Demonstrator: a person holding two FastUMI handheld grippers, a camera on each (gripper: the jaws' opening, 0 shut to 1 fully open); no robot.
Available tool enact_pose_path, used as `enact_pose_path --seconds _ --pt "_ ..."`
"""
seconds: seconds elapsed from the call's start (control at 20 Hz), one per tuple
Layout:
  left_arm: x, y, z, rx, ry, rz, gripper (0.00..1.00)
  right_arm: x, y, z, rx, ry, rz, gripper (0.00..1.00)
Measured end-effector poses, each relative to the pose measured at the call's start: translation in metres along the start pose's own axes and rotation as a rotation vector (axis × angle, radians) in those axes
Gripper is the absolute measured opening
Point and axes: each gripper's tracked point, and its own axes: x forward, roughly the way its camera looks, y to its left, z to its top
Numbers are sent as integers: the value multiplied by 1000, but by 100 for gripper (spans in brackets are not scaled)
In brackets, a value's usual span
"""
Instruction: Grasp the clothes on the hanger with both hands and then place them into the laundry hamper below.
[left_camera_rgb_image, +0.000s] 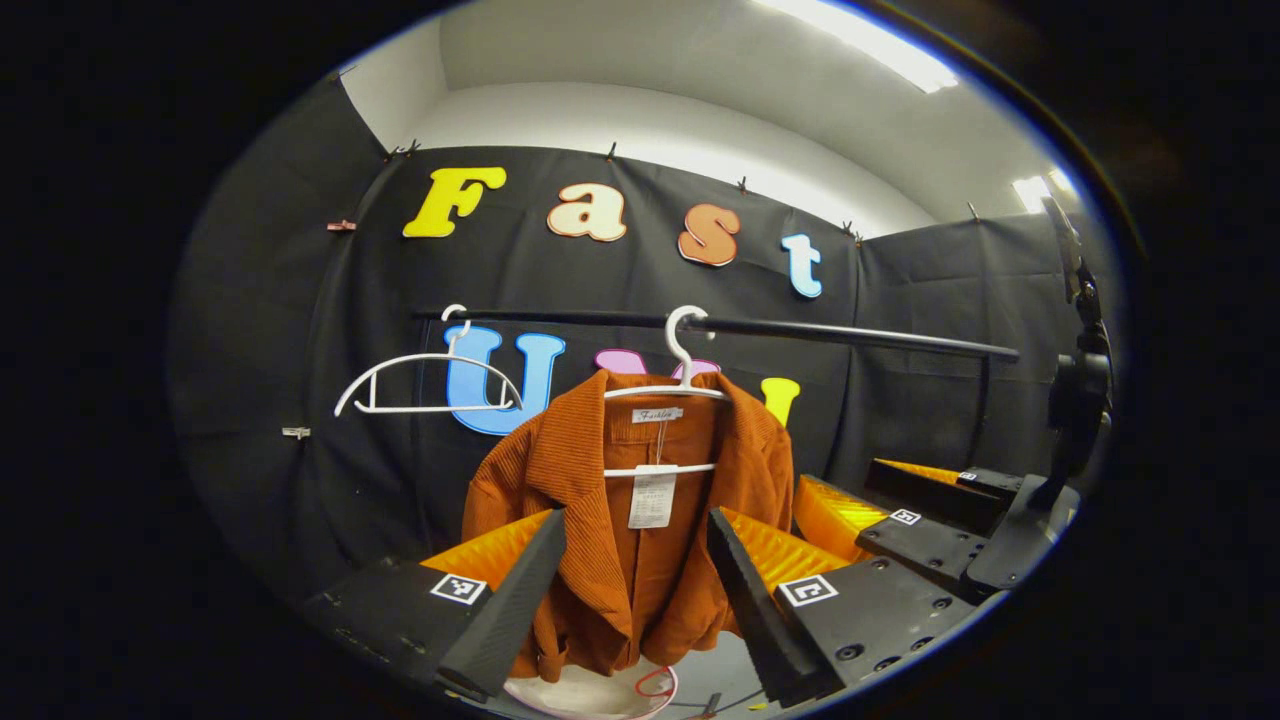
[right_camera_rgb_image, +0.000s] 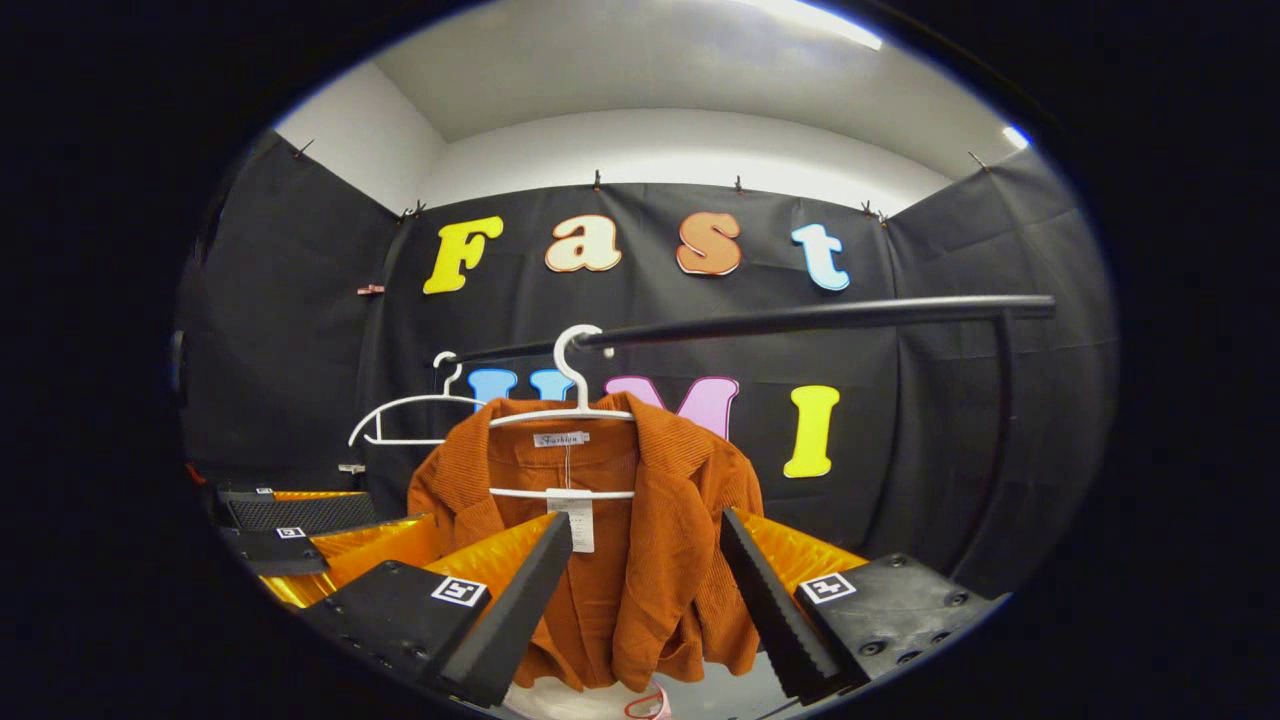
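Jacket (left_camera_rgb_image: 640, 530): rust-orange, ribbed, hanging on a white hanger (left_camera_rgb_image: 668, 395) hooked over the black rail (left_camera_rgb_image: 850, 335); in the left gripper view it sits at 6 o'clock from the hook, dead centre between your fingers. Paper tag (left_camera_rgb_image: 652, 497) dangles at the collar.

Progress: nothing grasped yet, by my reading. Your left hand-held gripper (left_camera_rgb_image: 635, 590) is spread wide, jaws flanking the jacket front, no visible contact. Your right hand-held gripper (right_camera_rgb_image: 645, 595) is likewise released, framing the same garment in the right gripper view (right_camera_rgb_image: 600, 540). Left to do: close both on the cloth, lift it clear of the hanger, lower it into the laundry hamper (left_camera_rgb_image: 590, 695), whose pale rim peeks out at 6 o'clock beneath the hem.

Surroundings: an empty white hanger (left_camera_rgb_image: 425, 385) hangs on the rail at 9 o'clock from the jacket. In the left gripper view, your other gripper sits at 3 o'clock, beside a dark stand (left_camera_rgb_image: 1085, 390).

Obstacles, as a judgement: the hanger's shoulders may snag the jacket; the collar needs lifting off before you go down.
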Motion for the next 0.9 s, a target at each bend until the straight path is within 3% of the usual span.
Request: enact_pose_path --seconds 0.2,0.5,0.9 --pt "51 9 -32 -3 -14 66 90 45 -8 -35 -3 20 70 98" --pt "90 43 -45 -13 -37 229 90 92 -22 -80 38 98 93 98" --pt "131 69 -54 -7 -26 344 90 141 -14 -94 89 99 128 98"
